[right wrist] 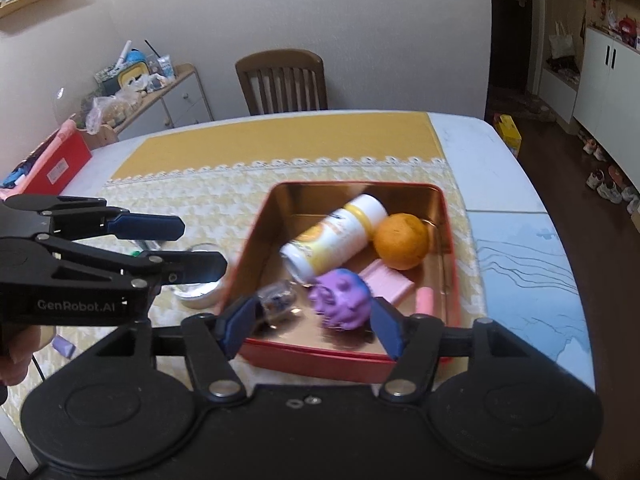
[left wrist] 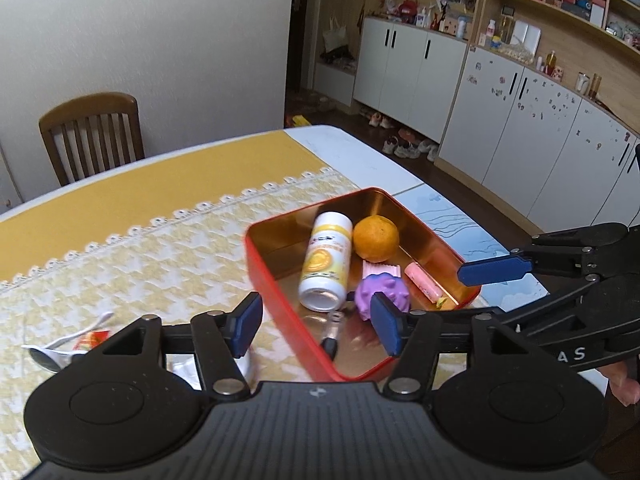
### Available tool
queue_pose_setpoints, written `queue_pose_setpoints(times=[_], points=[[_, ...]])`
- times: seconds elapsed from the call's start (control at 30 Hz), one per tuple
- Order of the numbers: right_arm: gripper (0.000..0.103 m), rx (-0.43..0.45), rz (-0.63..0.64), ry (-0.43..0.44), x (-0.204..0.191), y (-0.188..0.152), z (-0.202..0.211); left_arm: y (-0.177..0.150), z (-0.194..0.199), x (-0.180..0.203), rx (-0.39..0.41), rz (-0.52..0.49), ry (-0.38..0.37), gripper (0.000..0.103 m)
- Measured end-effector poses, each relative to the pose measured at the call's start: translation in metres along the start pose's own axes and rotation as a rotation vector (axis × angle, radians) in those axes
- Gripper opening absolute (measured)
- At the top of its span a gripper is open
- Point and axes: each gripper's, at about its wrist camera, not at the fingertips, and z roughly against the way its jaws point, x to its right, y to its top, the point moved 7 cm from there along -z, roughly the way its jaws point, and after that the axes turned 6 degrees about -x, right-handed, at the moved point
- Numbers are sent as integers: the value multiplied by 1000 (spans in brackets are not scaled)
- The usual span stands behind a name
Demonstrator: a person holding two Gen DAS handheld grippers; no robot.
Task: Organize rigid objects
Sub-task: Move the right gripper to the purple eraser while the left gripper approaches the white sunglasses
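Note:
A red tin tray (left wrist: pixel 264 276) (right wrist: pixel 320 364) with a gold inside sits on the yellow tablecloth. In it lie a white and yellow bottle (left wrist: pixel 326 264) (right wrist: pixel 332 240), an orange (left wrist: pixel 376 238) (right wrist: pixel 401 241), a purple knobbly ball (left wrist: pixel 384 290) (right wrist: pixel 340 296), a pink comb-like piece (left wrist: pixel 380 270) (right wrist: pixel 390 282), a pink tube (left wrist: pixel 422 287) (right wrist: pixel 424 300) and a small clear item (left wrist: pixel 332 332) (right wrist: pixel 276 300). My left gripper (left wrist: pixel 316 326) is open over the tray's near left wall. My right gripper (right wrist: pixel 310 326) is open and empty above the tray's near edge.
Left of the tray lie a white spoon (left wrist: pixel 48 354), a red wrapper (left wrist: pixel 92 338), a round metal tin (right wrist: pixel 200 292) and a small purple piece (right wrist: pixel 64 346). A wooden chair (right wrist: pixel 282 84) stands at the table's far side. Cabinets (left wrist: pixel 520 120) line the right.

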Motion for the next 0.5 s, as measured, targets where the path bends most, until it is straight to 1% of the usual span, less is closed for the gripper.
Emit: queue_pose_setpoints(times=[0.17,0.3,0.37,0.43,0.5], points=[[77,22,14,15,-31,0,4,-11,22,-22,27,-7,7,65],[87,35,35,26,-58,-1,3,-21,38,-44,48,11,15,73],[90,39,47,25,-72,-2,2,-28,46,-57,54,25,16,75],[94,45,52,31,-84,-3,1,-33,52,-71,56,36,21,78],[97,53,52,37,-97,-5,0,-37,58,-85,62,47,28,78]])
